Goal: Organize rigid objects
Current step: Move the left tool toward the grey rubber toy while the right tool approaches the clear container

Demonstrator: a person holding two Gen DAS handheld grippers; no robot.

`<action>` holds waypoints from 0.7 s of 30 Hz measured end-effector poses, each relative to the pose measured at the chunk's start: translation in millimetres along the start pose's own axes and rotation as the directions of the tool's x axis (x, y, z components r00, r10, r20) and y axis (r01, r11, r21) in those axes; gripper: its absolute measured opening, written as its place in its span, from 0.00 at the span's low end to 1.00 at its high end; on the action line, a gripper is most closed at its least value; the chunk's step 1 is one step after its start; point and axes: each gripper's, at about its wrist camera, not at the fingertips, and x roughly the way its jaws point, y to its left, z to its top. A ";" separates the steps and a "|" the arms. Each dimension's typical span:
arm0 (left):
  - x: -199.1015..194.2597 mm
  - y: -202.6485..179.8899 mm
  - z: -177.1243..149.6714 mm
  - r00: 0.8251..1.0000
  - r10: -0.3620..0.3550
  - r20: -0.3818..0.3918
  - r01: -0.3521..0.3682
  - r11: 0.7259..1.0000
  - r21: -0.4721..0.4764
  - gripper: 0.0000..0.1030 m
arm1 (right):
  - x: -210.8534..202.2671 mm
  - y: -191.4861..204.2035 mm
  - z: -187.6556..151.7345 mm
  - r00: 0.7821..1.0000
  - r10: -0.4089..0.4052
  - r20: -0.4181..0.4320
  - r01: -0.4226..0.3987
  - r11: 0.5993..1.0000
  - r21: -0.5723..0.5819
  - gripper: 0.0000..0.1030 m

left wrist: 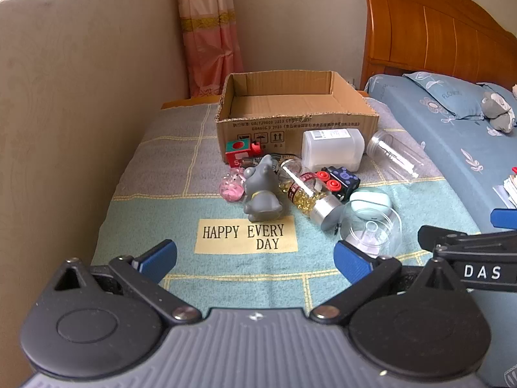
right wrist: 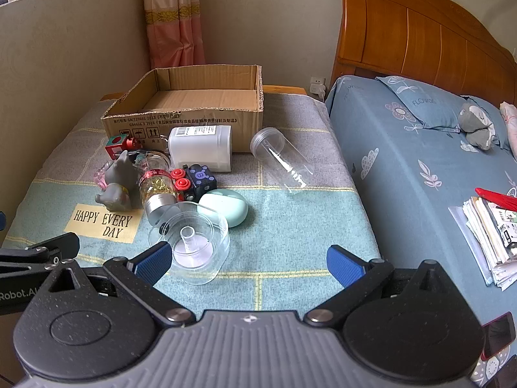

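Looking along the left gripper [left wrist: 255, 258], its blue-padded jaws stand spread as wide as they go with nothing between them, only bare blanket [left wrist: 155, 174] and the "HAPPY EVERY DAY" patch [left wrist: 245, 236] just ahead. Beyond the patch sits the clutter: a grey toy figure [left wrist: 261, 194] straight ahead, a pink trinket [left wrist: 231, 187] touching its left side, a bottle of yellow capsules [left wrist: 307, 194] lying tilted to its right, then a dark cube with red knobs [left wrist: 339, 179] and a mint green case [left wrist: 370, 203]. A clear round lidded container [left wrist: 371, 229] lies just off the right finger's tip. Farther ahead stands the empty cardboard box [left wrist: 297, 123], with a red and green cube [left wrist: 239, 152], a white jar [left wrist: 332, 148] on its side and a clear tube [left wrist: 394, 155] along its near wall. Left of the gripper the blanket runs open up to the wall; to the right the right gripper's black arm [left wrist: 468, 245] crowds the edge.

From the right gripper [right wrist: 248, 262], jaws equally wide and holding nothing, the clear container [right wrist: 194, 245] touches or nearly touches the left finger's tip. The clutter lies ahead and left; the box [right wrist: 190, 116] ahead-left at the far edge. Ahead and to the right the blanket [right wrist: 290, 220] is free up to its border with the blue bed [right wrist: 404, 161]. A stack of papers [right wrist: 488, 236] lies on the bed, far right.
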 end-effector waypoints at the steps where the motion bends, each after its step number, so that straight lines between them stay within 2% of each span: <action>1: 0.0 -0.1 -0.1 1.000 0.001 0.001 -0.001 1.000 0.000 0.99 | 0.0 -0.1 0.0 1.000 0.000 0.000 0.000 1.000 -0.001 1.00; 21: -1.3 -2.5 2.7 1.000 -0.010 0.005 0.010 1.000 0.004 0.99 | -0.5 -1.2 2.2 1.000 -0.003 0.004 0.003 1.000 -0.001 1.00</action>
